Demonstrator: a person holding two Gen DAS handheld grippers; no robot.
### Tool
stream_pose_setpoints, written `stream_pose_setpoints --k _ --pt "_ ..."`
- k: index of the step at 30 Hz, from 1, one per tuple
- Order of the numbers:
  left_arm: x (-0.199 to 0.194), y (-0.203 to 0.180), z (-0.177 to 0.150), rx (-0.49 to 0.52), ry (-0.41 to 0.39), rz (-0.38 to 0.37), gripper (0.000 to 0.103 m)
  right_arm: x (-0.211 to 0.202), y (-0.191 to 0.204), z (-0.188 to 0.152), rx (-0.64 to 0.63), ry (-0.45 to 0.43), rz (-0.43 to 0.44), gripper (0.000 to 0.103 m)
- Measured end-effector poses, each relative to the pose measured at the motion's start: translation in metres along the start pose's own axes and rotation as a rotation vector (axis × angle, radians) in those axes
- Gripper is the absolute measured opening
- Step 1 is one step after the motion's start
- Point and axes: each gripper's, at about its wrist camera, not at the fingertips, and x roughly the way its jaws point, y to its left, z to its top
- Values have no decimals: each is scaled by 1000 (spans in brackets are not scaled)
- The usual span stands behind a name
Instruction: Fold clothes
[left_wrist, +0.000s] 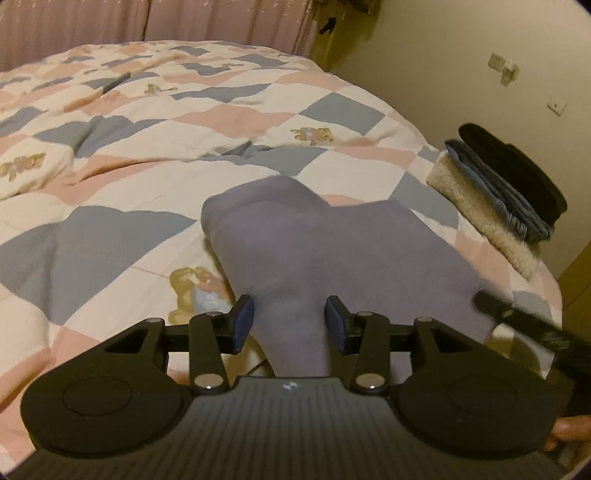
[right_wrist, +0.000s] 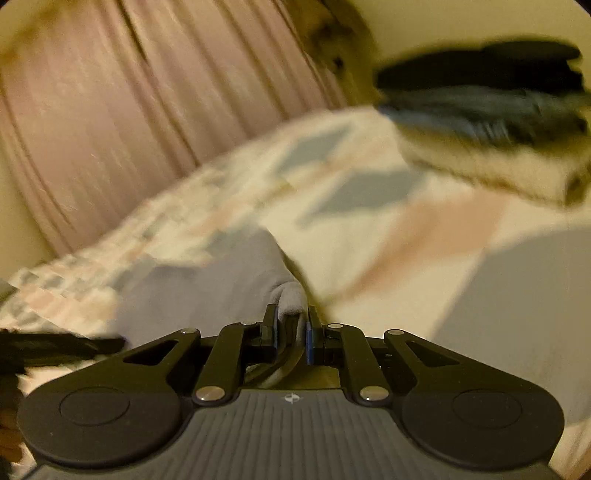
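Grey garment: a soft lilac-grey piece of clothing lying on the bed in front of both grippers, partly folded, with a rounded doubled-over end at its far side; in the right wrist view it runs away to the left of the fingers.
Quilt: a patchwork cover of cream, pink and blue-grey diamonds with small teddy-bear prints — it spreads across the whole bed and carries everything else.
Curtain: pink, pleated, hanging behind the far edge of the bed.
Folded stack: three items piled near the right edge of the bed, well apart from the grey garment — a cream fleecy one at the bottom, a blue-grey one in the middle, a black one on top; blurred in the right wrist view.
Left gripper: fingers spread apart with the grey cloth passing between the blue pads, neither pad pressing on it.
Right gripper: fingers drawn close together, pinching a bunched edge of the grey garment between the pads; also visible as a dark blurred shape at the right of the left wrist view.
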Motion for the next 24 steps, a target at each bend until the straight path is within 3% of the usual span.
stream_pose_setpoints --k 4,9,10,11,12,16,18,20,24 --pt "-9 -2 3 33 -9 5 40 -15 5 -1 21 -79 4 12" --pt "-5 -1 1 72 7 36 39 8 5 -6 -23 42 -52 15" --pt "-5 -2 0 81 10 38 37 4 6 -3 -32 44 -65 24" --pt "-8 -3 0 99 2 47 34 0 8 1 -43 42 -83 45" --pt "-13 -4 0 119 -12 60 33 -4 10 5 -64 36 -103 51" --pt "-30 -2 7 177 -86 94 21 -27 32 16 -235 -79 -157 54" --pt "-33 0 13 198 -116 84 16 -27 49 17 -351 -109 -129 44" --pt "-30 -2 17 228 -131 67 10 -12 62 16 -439 -63 -67 4" --pt "3 -14 13 321 -84 53 6 30 54 5 -456 70 -83 0"
